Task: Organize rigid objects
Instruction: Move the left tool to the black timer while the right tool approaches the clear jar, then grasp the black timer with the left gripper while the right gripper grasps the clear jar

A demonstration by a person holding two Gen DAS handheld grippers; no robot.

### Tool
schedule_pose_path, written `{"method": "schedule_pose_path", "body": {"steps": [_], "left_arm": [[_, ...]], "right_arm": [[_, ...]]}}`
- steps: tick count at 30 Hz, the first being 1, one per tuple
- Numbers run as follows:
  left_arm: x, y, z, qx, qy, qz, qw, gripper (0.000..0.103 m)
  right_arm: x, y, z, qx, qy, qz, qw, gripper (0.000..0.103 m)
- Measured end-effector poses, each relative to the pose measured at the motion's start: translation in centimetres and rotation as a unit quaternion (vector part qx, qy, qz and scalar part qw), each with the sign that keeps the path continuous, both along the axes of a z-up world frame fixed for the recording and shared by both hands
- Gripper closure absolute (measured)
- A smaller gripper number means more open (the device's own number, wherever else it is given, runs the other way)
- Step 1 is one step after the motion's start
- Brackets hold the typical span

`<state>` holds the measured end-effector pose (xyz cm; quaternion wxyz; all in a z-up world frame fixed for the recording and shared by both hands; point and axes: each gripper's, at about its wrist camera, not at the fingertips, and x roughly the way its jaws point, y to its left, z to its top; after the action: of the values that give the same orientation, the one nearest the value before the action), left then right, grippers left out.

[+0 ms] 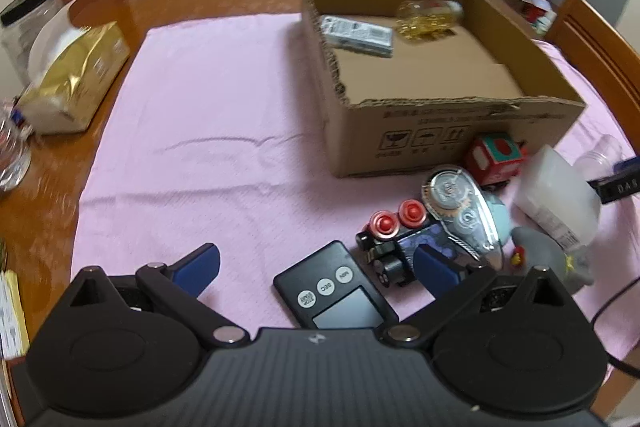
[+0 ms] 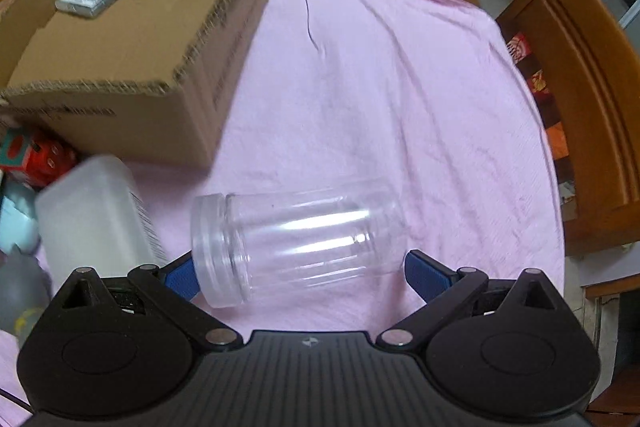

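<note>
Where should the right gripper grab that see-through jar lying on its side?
Grab the clear jar around the middle of its smooth round body, coming down from above. It lies flat on the pink cloth, lid end to the left, so its curved sides face both ways. The right gripper is open, fingers near each end; probably turn it first.

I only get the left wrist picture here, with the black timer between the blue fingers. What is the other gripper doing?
Observer: The right gripper is open, its blue fingers either side of a clear plastic jar lying on its side on the pink cloth.
Visitor: Is that jar empty?
Observer: It looks empty, with its clear lid screwed on, pointing toward the left finger.
Visitor: Is it near the box?
Observer: Yes, just past the cardboard box corner, beside a white translucent plastic container.
</note>
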<state>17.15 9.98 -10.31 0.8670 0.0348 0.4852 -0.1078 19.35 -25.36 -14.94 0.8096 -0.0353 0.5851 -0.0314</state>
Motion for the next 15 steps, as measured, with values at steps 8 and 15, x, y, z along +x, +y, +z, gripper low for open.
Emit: {"method": "schedule_pose_path", "body": {"steps": [8,15], "left_arm": [[0.2,-0.8,-0.6,-0.002,0.029,-0.107,0.9938,0.001],[1.1,-1.4,-1.9,0.005,0.044,-0.168,0.9847,0.001]], "right_arm": [[-0.3,-1.1,-0.8,0.030,-0.010,0.011,0.999,0.000],[-1.0,-1.2,-0.4,0.031,-0.020,0.011,0.999,0.000]]}}
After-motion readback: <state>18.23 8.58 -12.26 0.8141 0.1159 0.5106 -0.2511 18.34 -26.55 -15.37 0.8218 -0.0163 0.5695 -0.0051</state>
